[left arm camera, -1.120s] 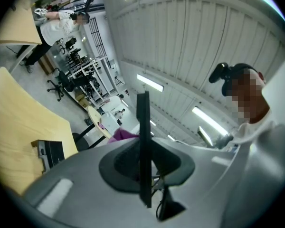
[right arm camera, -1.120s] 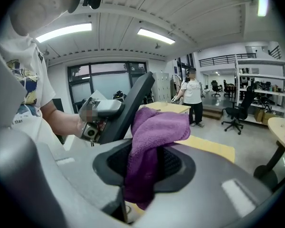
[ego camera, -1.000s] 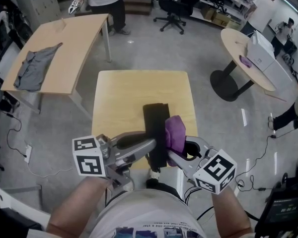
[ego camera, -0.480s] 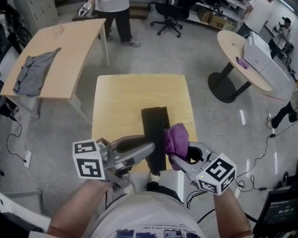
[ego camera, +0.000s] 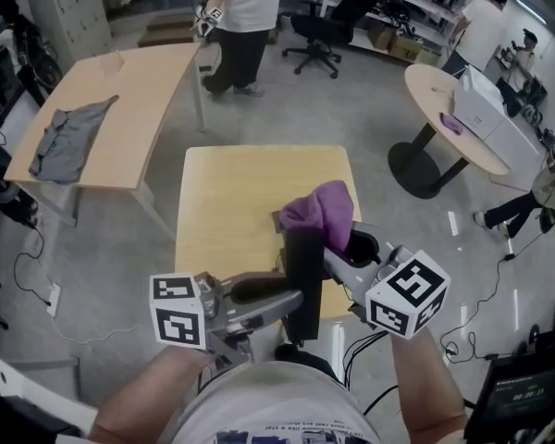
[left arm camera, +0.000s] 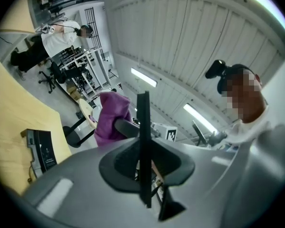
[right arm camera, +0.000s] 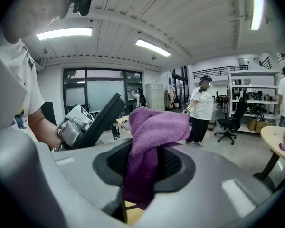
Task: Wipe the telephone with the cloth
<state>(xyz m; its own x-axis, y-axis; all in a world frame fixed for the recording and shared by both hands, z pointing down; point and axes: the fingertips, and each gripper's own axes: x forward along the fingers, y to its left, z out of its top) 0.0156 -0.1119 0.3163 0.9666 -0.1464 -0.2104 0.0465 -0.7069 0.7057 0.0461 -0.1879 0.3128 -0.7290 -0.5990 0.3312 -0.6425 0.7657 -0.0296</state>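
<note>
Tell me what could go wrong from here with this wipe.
The telephone is pinched edge-on at one end by the left gripper, raised off the table; a hard push from the cloth could lever it loose. The cloth sits bunched in the right gripper, so its jaws might scrape the telephone.

Grips a purple cloth in the right claw, jaws closed on its bunched middle, folds heaped above and a tail hanging below. Shows to the left, just behind, a dark flat telephone tilted on edge in the left claw, a bare forearm beside it. Catches farther back a person in a white shirt standing near a black office chair.
</note>
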